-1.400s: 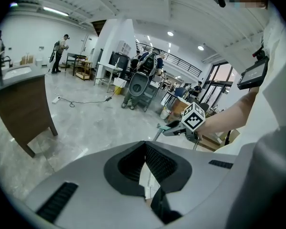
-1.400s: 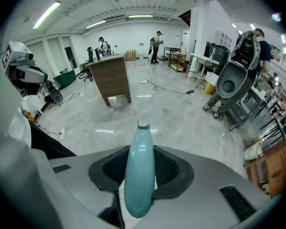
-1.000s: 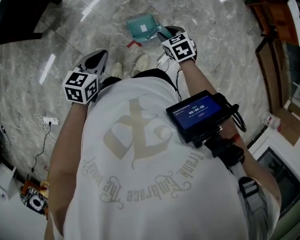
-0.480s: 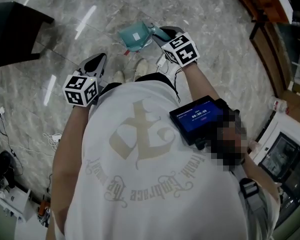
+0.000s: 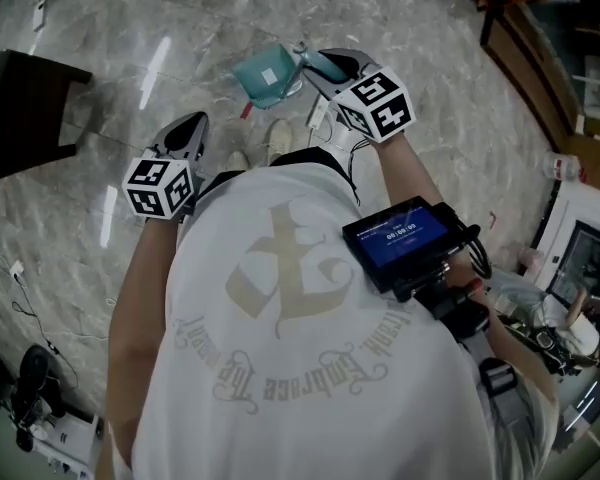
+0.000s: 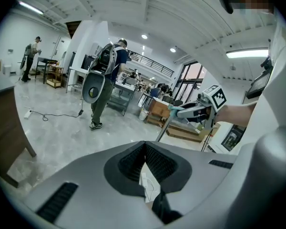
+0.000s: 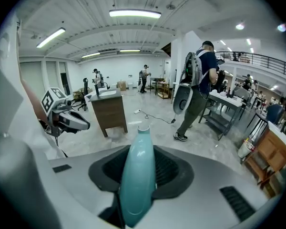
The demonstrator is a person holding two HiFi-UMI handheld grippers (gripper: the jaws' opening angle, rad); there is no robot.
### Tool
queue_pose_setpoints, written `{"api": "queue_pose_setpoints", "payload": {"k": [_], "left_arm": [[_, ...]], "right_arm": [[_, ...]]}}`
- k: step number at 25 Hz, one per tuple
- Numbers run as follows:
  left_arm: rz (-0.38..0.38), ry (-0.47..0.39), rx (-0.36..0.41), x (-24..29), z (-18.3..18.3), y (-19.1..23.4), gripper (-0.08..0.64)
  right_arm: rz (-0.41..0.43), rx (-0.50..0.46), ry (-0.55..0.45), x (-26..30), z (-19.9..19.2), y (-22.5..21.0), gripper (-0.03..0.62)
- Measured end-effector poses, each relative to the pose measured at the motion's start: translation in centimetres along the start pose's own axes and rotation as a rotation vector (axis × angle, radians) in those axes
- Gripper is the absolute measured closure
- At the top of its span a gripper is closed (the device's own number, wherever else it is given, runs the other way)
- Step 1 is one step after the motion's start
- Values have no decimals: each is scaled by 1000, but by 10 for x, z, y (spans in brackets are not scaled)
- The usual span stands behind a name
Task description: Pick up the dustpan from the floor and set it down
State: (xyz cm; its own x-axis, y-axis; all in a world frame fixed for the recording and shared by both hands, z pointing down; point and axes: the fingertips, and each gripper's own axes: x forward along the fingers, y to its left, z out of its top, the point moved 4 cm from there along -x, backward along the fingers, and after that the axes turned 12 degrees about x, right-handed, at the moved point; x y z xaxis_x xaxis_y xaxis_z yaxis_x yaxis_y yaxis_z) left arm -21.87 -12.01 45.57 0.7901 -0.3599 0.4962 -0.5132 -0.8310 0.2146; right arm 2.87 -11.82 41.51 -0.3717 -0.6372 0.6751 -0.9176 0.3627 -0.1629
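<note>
Upward went the right tongs (image 5: 315,66) since a second ago, clamped on the handle of the dustpan (image 5: 265,76), which now hangs above the floor (image 5: 430,118). Left tongs (image 5: 192,128) are together, empty. The dustpan seems light, stiff, smooth plastic; the handle is the good place to hold.

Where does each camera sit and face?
Head view: on the head, steeply down at floor; shows shirt, left tongs, right tongs holding dustpan.
Left gripper view: on left tongs, looking forward past own shut jaws.
Right gripper view: on right tongs, forward; jaws clamp dustpan handle.
Shared: both gripper views show the backpack walker.
</note>
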Motion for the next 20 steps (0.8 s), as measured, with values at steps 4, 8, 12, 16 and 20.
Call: {"api": "queue_pose_setpoints", "payload": {"k": [4,8,12,16,20], "left_arm": [[-42,1,35,2,4,-12,548],[-83,2,74,4,6,-27,548],[-132,2,107,18,15,-30,548],[-190,3,139,30,23,-33,548],[-232,11,183,40,26,-35,548]], "right_arm": [[-40,40,-63,-33,-1,2,454],[-75,60,-113,-62,-4,8,454],[-106,95,-147,-77,-4,4,454],[-140,145,-189,-97,-5,3,454],[-175,173,-217,-110,-6,0,454]]}}
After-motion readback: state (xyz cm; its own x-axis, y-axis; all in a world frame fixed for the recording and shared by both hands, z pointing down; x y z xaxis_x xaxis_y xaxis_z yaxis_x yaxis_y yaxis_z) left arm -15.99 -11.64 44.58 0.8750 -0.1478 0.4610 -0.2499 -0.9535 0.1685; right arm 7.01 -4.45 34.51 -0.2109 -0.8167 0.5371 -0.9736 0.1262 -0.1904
